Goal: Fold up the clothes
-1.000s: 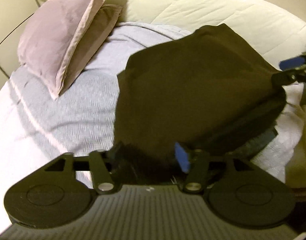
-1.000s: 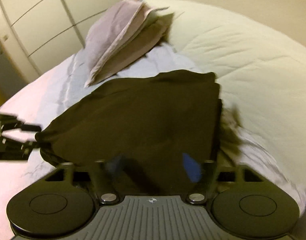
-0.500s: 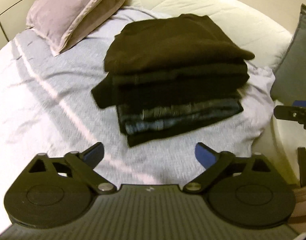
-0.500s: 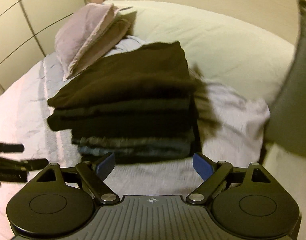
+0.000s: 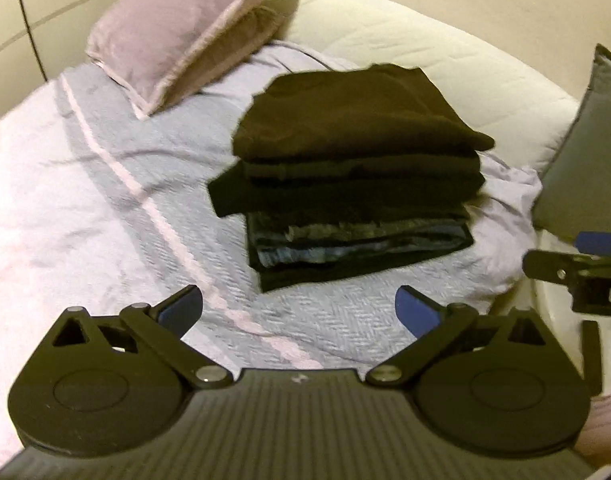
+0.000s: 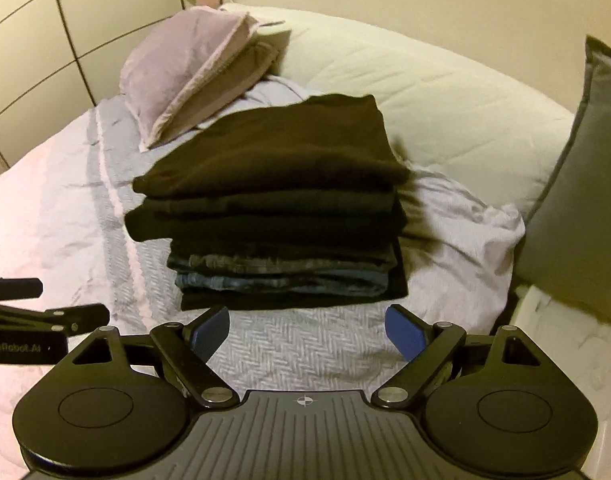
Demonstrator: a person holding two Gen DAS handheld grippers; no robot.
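1. Dark brown fabric forms the top layer of a stack of folded clothes [image 5: 357, 184], which is seen resting on the pale lilac bedspread [image 5: 105, 208] a little right of centre.
2. Beneath the brown garment [image 6: 289, 148], black pieces are stacked, then blue-grey ones that look like denim, with a black piece at the bottom.
3. The edges of the stack are not fully aligned: one black layer is seen jutting out to the left beyond the others.
4. The left gripper [image 5: 299, 310] is held near the stack, over the bedspread, with its blue-padded fingers [image 5: 181, 310] spread wide apart and nothing between them.
5. The right gripper [image 6: 307, 334] is likewise held just in front of the stack, its fingers parted and no cloth gripped.
6. Neither gripper is touching the clothes; a strip of bare bedspread is visible between the fingertips and the near edge of the stack.
7. Two pillows [image 5: 177, 36], a mauve one lying on a brownish one, are placed at the far left of the bed.
8. A cream quilted headboard [image 6: 425, 92] is seen behind the stack, and a grey cushion [image 6: 577, 208] is propped at the right.
9. Pale cupboard doors [image 6: 37, 52] are visible at the far left in the right wrist view.
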